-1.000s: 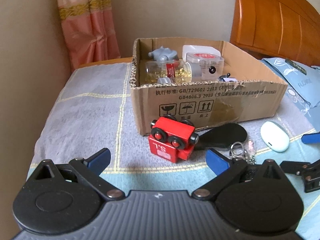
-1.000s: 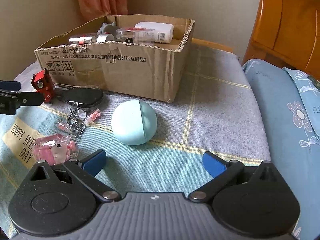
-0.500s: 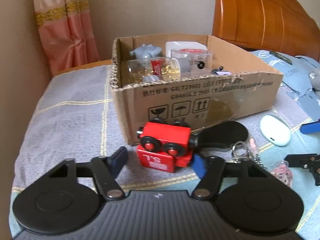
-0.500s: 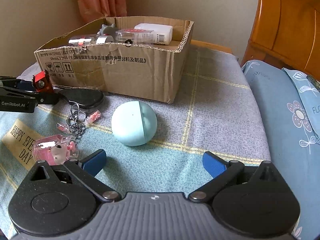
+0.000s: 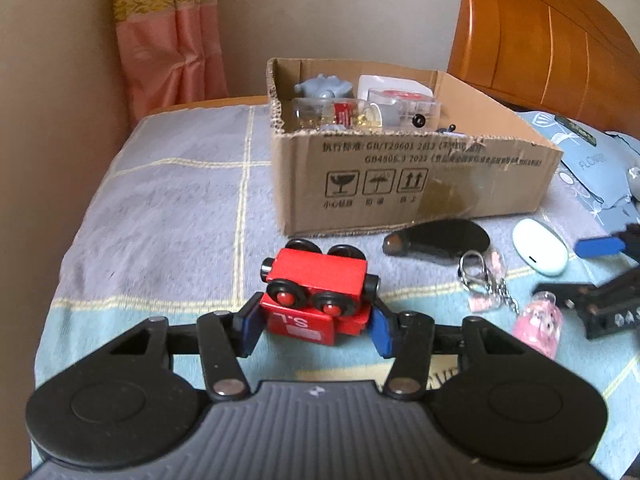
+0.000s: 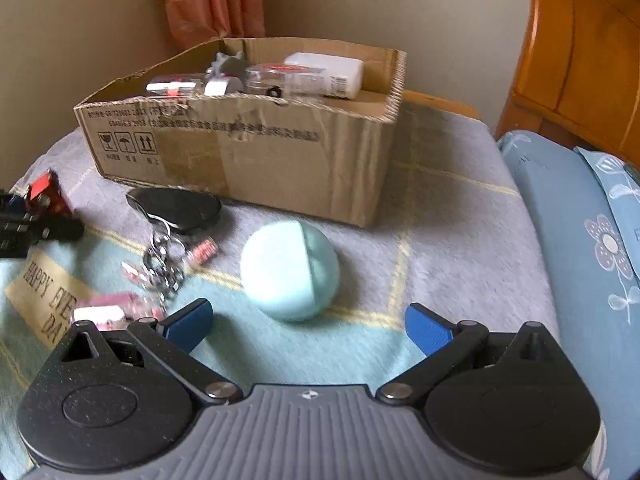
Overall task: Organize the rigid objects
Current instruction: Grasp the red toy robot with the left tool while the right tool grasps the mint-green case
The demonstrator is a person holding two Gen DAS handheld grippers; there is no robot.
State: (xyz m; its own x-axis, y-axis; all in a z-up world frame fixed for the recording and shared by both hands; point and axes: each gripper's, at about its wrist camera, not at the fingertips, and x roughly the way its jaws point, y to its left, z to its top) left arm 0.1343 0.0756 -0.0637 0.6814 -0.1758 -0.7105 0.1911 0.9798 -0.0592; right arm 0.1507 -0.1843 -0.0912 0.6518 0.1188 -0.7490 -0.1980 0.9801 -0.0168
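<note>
While blue fingers (image 5: 252,326) clamp it, the red toy wagon (image 5: 318,292) shows black wheels, red hubs.

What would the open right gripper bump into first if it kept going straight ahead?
Most likely the pale green ball. It sits on the blanket just ahead of the right gripper, roughly between its open fingers. The cardboard box stands farther behind it.

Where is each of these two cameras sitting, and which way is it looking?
Left wrist: on the left gripper, looking forward and down; jaws shut on the red toy train car, cardboard box behind.
Right wrist: on the right gripper, looking forward and down; jaws open before the pale green case.
Shared: both views show the box, train car, black oval fob, keychain and each other's gripper.
</note>
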